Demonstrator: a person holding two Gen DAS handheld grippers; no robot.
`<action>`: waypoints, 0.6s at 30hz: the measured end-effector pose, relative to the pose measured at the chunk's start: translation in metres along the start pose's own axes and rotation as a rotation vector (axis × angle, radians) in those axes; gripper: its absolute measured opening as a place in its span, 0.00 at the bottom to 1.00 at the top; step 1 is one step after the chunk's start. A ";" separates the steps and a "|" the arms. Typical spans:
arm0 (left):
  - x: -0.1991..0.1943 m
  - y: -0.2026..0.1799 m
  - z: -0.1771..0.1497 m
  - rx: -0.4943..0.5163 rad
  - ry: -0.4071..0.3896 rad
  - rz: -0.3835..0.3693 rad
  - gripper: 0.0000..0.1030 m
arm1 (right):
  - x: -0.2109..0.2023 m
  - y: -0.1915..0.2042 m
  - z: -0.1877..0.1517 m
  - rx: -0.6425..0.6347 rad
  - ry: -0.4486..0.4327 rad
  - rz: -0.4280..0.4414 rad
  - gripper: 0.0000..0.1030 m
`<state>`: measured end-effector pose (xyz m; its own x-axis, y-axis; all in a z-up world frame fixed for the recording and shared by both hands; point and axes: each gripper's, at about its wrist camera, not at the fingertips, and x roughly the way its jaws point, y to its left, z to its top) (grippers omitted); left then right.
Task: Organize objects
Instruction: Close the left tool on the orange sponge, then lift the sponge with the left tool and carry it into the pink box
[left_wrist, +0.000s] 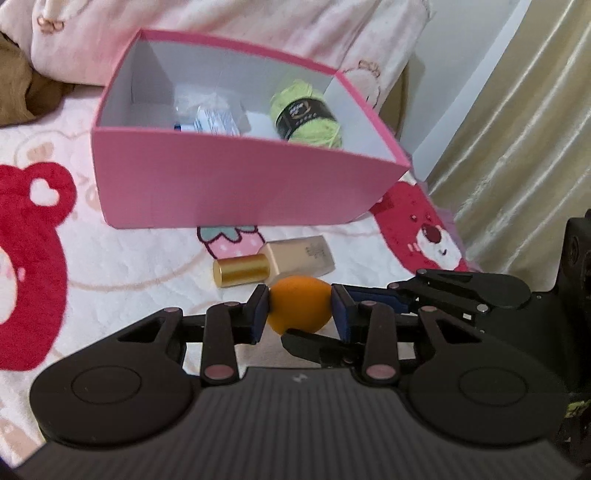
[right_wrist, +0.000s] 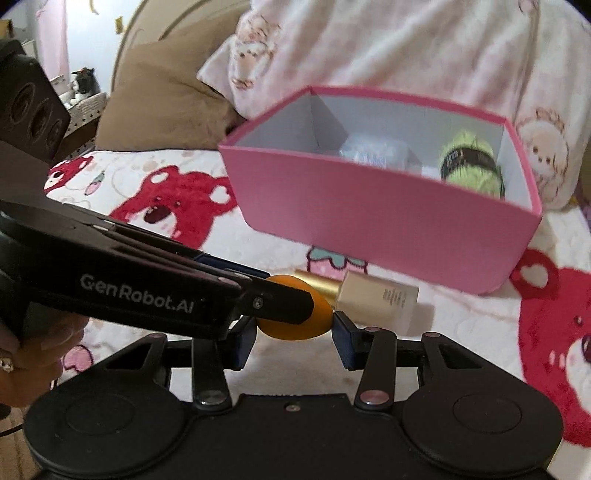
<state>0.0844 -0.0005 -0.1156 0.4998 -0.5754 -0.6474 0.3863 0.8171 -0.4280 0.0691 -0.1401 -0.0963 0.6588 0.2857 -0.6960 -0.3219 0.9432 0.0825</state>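
An orange makeup sponge (left_wrist: 300, 308) sits between the pads of my left gripper (left_wrist: 300, 314), which is shut on it above the bed. My right gripper (right_wrist: 293, 332) brackets the same sponge (right_wrist: 295, 325) from the other side, its pads close to it; whether they touch it I cannot tell. The left gripper's fingers (right_wrist: 273, 295) cross in from the left in the right wrist view. A foundation bottle (left_wrist: 280, 264) with a gold cap lies just beyond the sponge. Behind it stands a pink box (left_wrist: 236, 184) holding green yarn (left_wrist: 306, 114) and a clear packet (left_wrist: 214, 118).
The bed cover (left_wrist: 110, 266) is white with red bear prints. A pink blanket (left_wrist: 258, 22) lies piled behind the box. A brown pillow (right_wrist: 166, 92) is at the back left. Curtains (left_wrist: 517, 129) hang at the right.
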 end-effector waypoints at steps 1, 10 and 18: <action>-0.005 -0.001 0.000 0.000 -0.011 -0.003 0.34 | -0.004 0.002 0.002 -0.012 -0.008 0.000 0.49; -0.048 -0.022 0.014 0.048 0.001 -0.026 0.34 | -0.049 0.023 0.019 -0.146 -0.050 -0.013 0.49; -0.067 -0.047 0.047 0.077 -0.002 -0.002 0.34 | -0.076 0.024 0.050 -0.228 -0.080 -0.044 0.50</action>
<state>0.0688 -0.0021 -0.0224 0.5000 -0.5775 -0.6454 0.4456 0.8105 -0.3801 0.0450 -0.1308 -0.0059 0.7246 0.2664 -0.6356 -0.4310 0.8948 -0.1164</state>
